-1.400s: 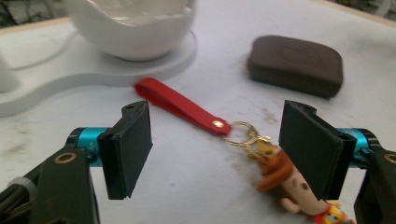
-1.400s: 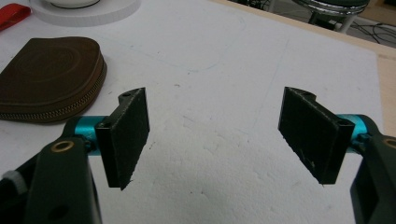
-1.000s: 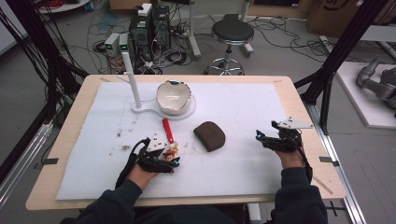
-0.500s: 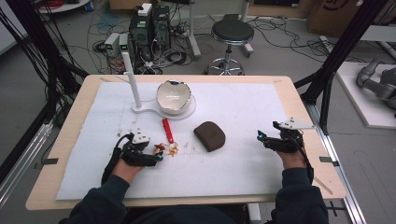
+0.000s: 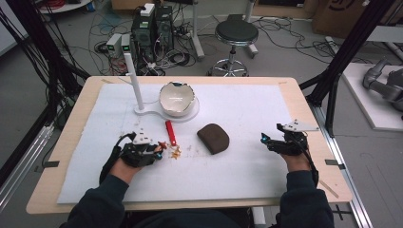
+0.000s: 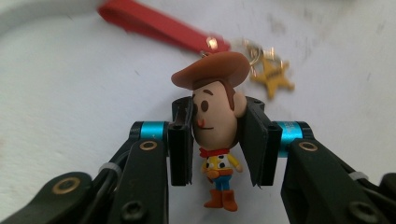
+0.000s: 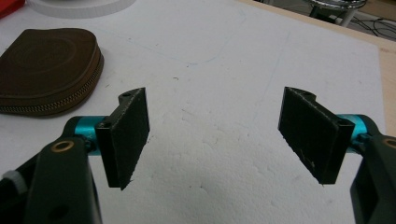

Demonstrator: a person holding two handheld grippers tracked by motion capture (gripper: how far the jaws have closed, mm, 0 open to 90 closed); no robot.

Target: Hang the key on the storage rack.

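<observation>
L gripper [image 6: 215, 135] fingers clamped on cowboy keychain [image 6: 212, 121] head, near table's front-left: light, rubbery, strap [image 6: 159, 25] dangly. R gripper [image 7: 224, 135] fingers apart, empty.

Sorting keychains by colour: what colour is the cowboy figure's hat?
Brown; the cowboy figure's hat shows best in the left gripper view.

Cowboy figure [image 6: 214, 126]: brown hat, yellow shirt, blue trousers, red neckerchief; red strap [image 6: 159, 23], gold star charm [image 6: 272, 77], dark brown zip pouch [image 7: 44, 70], white bowl [image 5: 177, 98], white foam sheet [image 5: 247, 114], black jaws with cyan collars.
</observation>
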